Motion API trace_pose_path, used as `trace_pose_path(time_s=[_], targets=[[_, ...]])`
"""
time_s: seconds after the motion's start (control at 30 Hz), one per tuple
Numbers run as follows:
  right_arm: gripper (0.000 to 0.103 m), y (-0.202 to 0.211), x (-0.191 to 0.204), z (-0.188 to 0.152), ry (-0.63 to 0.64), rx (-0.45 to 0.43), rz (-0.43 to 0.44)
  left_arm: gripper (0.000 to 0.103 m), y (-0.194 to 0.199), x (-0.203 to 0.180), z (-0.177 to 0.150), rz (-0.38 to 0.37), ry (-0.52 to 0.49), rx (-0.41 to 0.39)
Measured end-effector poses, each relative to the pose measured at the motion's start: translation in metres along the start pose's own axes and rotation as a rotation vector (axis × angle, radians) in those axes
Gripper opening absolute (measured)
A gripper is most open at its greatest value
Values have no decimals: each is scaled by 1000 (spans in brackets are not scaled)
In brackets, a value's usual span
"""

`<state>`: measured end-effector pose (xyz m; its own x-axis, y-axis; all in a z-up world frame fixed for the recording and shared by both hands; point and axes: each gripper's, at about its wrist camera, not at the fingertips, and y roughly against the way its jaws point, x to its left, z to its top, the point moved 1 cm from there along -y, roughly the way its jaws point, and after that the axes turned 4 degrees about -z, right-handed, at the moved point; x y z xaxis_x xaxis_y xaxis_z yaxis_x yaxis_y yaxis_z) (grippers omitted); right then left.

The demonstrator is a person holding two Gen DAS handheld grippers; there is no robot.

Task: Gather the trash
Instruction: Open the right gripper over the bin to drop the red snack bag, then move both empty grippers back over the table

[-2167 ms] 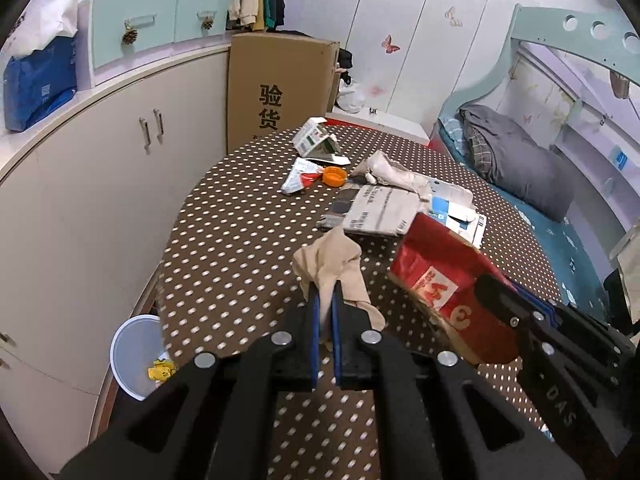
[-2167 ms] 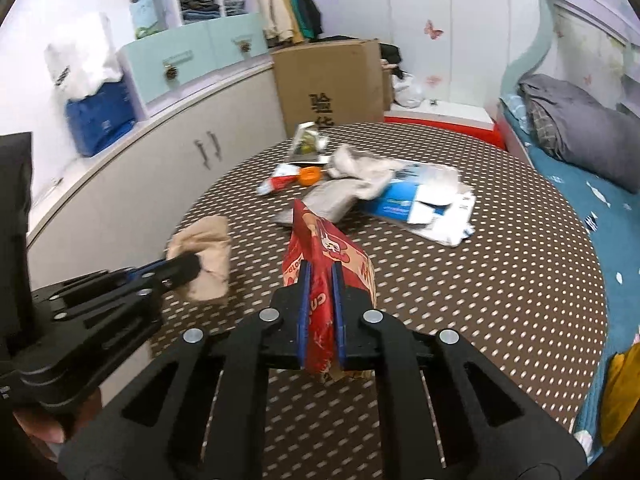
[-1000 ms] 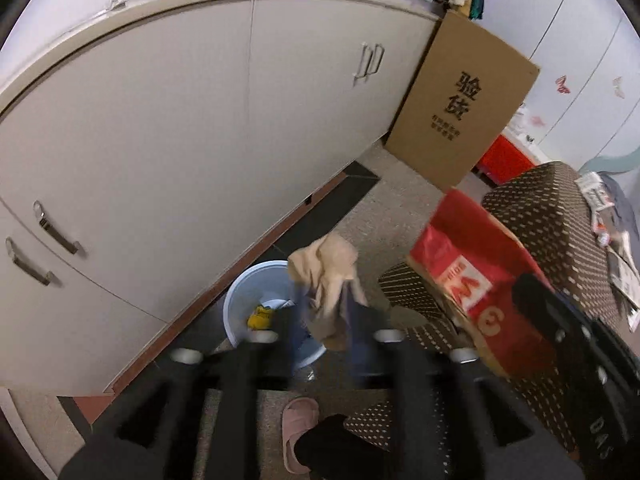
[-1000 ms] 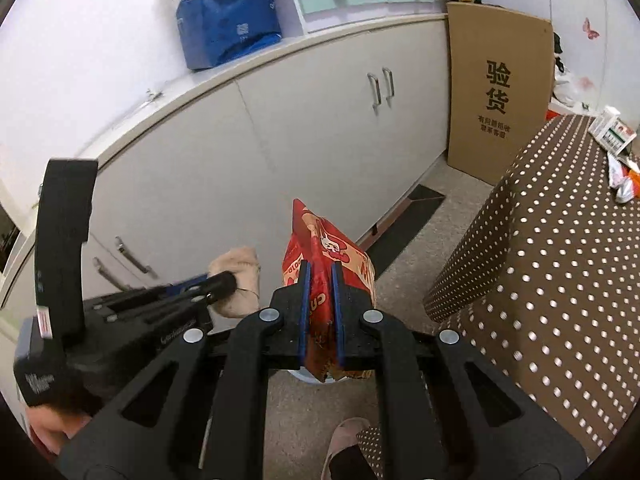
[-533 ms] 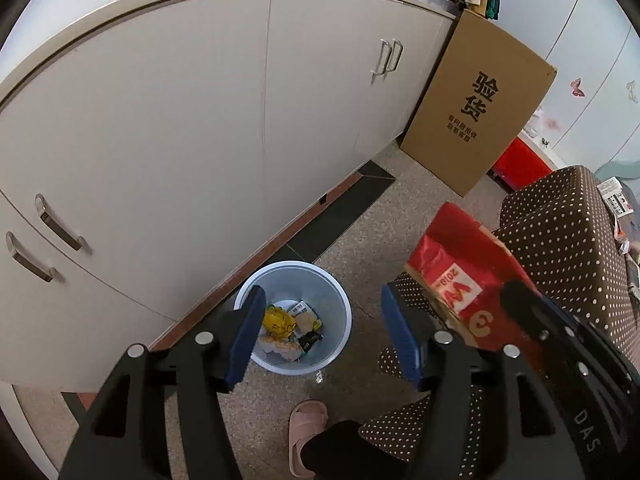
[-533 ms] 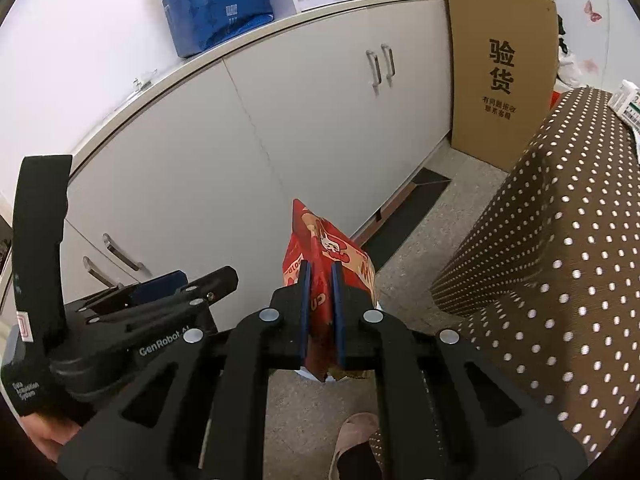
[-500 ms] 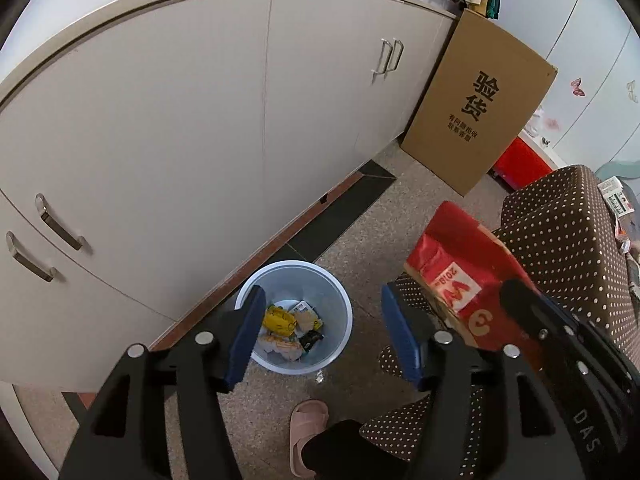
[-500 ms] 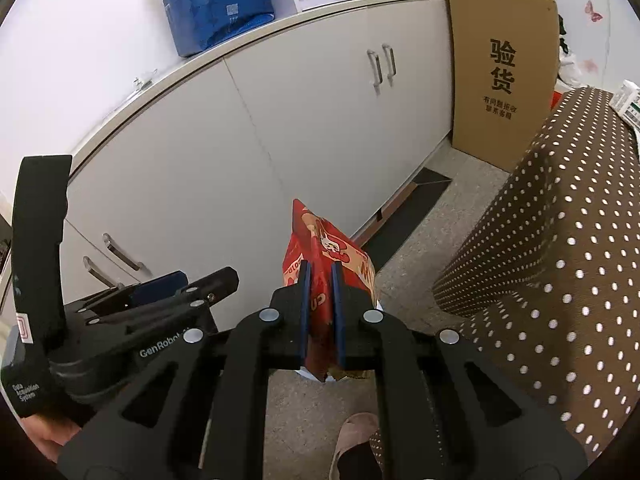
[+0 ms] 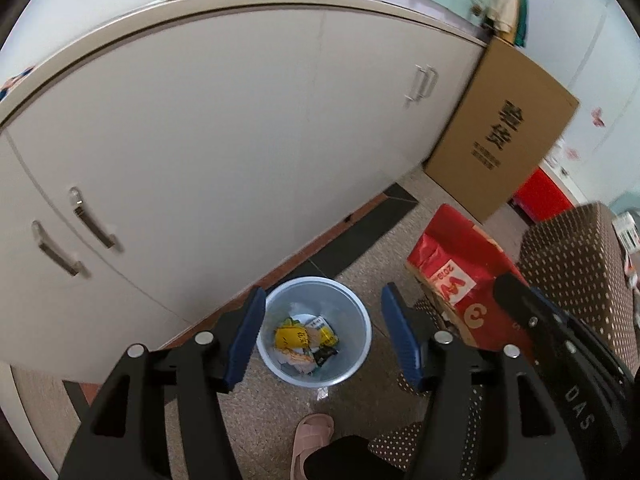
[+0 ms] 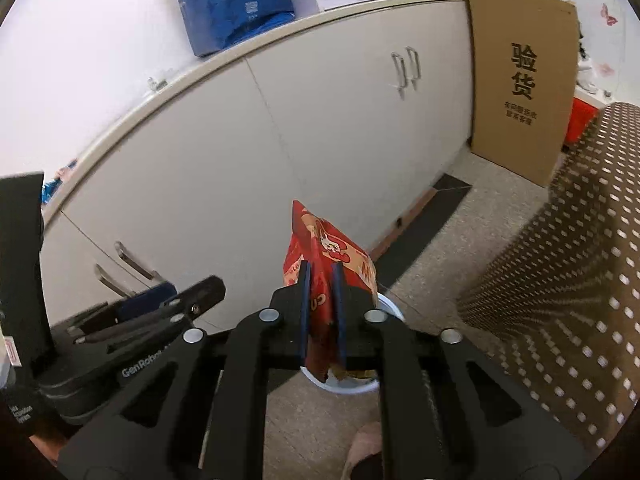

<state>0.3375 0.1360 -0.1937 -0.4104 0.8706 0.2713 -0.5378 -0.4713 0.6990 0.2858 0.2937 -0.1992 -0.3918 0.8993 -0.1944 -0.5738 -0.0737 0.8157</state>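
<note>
A pale blue bin (image 9: 314, 330) stands on the floor by the cabinet and holds several scraps of trash. My left gripper (image 9: 322, 334) is open and empty above the bin. My right gripper (image 10: 320, 312) is shut on a red paper bag (image 10: 326, 252) and holds it over the bin's rim (image 10: 388, 308). The red bag also shows in the left wrist view (image 9: 452, 276), to the right of the bin, with the right gripper's body (image 9: 560, 352) in front of it.
Beige cabinet doors (image 9: 240, 140) run behind the bin. A tall cardboard box (image 9: 500, 132) leans at the cabinet's far end. The brown dotted tablecloth (image 10: 580, 260) hangs on the right. A pink slipper (image 9: 310, 436) is on the floor below the bin.
The left gripper swung from the table to the bin, opened and dropped the beige cloth in. The right gripper has carried the red bag closer over the bin.
</note>
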Motion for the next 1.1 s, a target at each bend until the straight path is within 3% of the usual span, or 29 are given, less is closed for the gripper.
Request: trace_pose_path(time_s=[0.03, 0.07, 0.1, 0.33, 0.63, 1.1], targets=[[33, -3, 0, 2, -8, 1, 12, 59, 0, 3, 1, 2, 11, 1], [62, -6, 0, 4, -16, 4, 20, 59, 0, 6, 2, 7, 18, 0], [68, -6, -1, 6, -17, -11, 5, 59, 0, 7, 3, 12, 25, -1], [68, 21, -3, 8, 8, -52, -44, 59, 10, -1, 4, -21, 19, -8], [68, 92, -19, -1, -2, -137, -110, 62, 52, -44, -4, -79, -68, -67], [71, 225, -92, -40, -120, -278, -253, 65, 133, -156, -44, -230, -251, -147]])
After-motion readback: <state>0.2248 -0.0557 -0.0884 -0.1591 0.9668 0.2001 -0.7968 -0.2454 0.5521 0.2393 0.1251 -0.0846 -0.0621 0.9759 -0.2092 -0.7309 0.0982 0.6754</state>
